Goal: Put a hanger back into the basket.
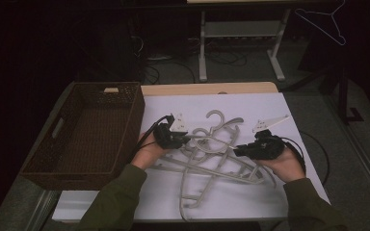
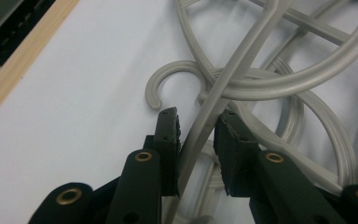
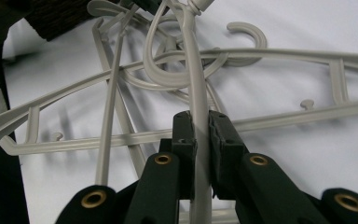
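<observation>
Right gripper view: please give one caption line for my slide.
Right claw shut on a grey hanger bar above tangled hangers on a white table.

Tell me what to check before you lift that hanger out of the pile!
1. Right gripper shut on the hanger bar: ok.
2. Left gripper closed on its hanger arm: not ok, a gap shows beside one jaw.
3. Hangers untangled: not ok, hooks and arms cross over each other.
4. Both grippers on the same hanger: cannot tell.
5. Basket has room: ok, it looks empty.
6. Pile lies on the white mat: ok.
</observation>
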The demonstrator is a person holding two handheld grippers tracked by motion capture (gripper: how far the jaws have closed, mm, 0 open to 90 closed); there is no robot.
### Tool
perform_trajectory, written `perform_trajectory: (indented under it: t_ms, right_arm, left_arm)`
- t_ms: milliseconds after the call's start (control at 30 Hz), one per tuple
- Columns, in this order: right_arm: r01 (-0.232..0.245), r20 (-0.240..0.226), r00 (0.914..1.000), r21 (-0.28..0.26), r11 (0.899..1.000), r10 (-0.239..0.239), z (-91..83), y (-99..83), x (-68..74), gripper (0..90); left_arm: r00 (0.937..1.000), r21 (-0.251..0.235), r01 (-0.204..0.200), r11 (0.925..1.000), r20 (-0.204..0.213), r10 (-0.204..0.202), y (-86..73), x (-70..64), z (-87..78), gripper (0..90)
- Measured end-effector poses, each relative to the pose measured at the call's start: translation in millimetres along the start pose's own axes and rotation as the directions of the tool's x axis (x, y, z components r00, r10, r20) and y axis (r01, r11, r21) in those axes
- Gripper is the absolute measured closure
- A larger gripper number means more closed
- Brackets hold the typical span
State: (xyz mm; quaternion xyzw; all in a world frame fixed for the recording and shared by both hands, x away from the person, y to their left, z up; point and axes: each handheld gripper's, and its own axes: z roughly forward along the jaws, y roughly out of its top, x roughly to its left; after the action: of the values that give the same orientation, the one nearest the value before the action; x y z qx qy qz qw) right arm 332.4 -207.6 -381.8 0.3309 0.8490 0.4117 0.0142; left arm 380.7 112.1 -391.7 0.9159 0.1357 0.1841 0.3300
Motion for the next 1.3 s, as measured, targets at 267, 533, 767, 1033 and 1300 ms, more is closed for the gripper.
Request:
perform_trajectory:
  t_ms: [267, 533, 767, 1033, 1300]
  right_arm:
    - [0.053, -0.075, 0.9958, -0.009, 0.999, -0.054, -2.6, 12.6, -13.0, 79.0]
    - [0.088, -0.065, 0.9938, -0.031, 0.996, -0.090, -4.0, 19.8, -22.9, 56.7]
    - [0.086, -0.007, 0.9962, -0.065, 0.994, -0.086, -11.4, 21.4, -28.2, 38.8]
    - [0.103, 0.046, 0.9941, -0.104, 0.989, -0.099, -21.5, 28.0, -27.5, 27.0]
    - [0.101, 0.125, 0.9889, -0.170, 0.980, -0.080, -31.9, 29.0, -17.2, 13.4]
  left_arm:
    - [0.9980, -0.004, -0.060, 0.9982, -0.021, 0.060, 3.6, 1.4, -14.3, 74.4]
    - [0.9888, -0.020, -0.143, 0.9895, -0.047, 0.142, 9.3, -3.8, -27.5, 77.5]
    - [0.9805, -0.043, -0.196, 0.9796, -0.003, 0.196, 16.9, -12.0, -36.9, 82.5]
    - [0.9880, -0.055, -0.149, 0.9873, 0.031, 0.151, 21.7, -16.8, -42.2, 82.8]
    - [0.9973, -0.099, 0.001, 0.9951, 0.073, 0.006, 23.4, -6.5, -64.0, 83.0]
